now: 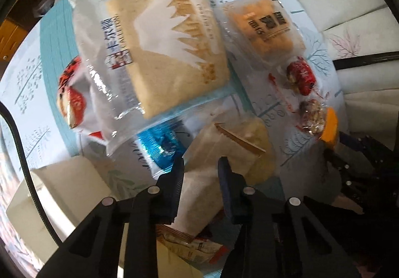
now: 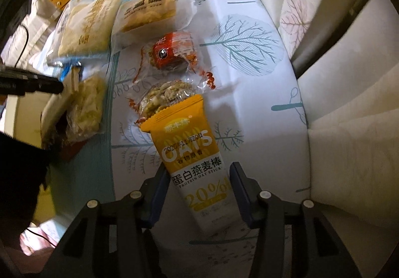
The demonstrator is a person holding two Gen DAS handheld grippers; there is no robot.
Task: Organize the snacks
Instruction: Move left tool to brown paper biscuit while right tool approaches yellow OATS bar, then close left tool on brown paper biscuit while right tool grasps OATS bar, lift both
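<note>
Crowding the counter [image 2: 249,16], with its cloth of printed blue trees, the snacks lie in a loose row ahead of both tools. Beyond the left hand-held gripper [image 1: 200,166] I count one large bread packet [image 1: 154,53] with white mountain print, one smaller pastry packet [image 1: 266,26] to its right, and two clear-wrapped nut clusters [image 1: 299,76] further right, one red-topped and one brown. A red and white bag [image 1: 72,98] peeks from under the bread on the left, and a blue foil packet [image 1: 162,146] lies just ahead of the left finger. A black cable [image 1: 25,153] curls along the left edge.

The left hand-held gripper points straight down, its fingers drawn close on a pale wrapped cake [image 1: 224,151], which sits between them and juts forward; more wrappers lie beneath.

The right hand-held gripper [image 2: 197,178] has one yellow oat stick packet [image 2: 194,156] standing between its fingers, the left finger touching the wrapper's edge, the right finger apparently a little clear of it; whether it truly pinches I cannot tell. The packet's top overlaps the brown nut cluster just ahead. Cream cushions [image 2: 349,103] border the counter to the right.
</note>
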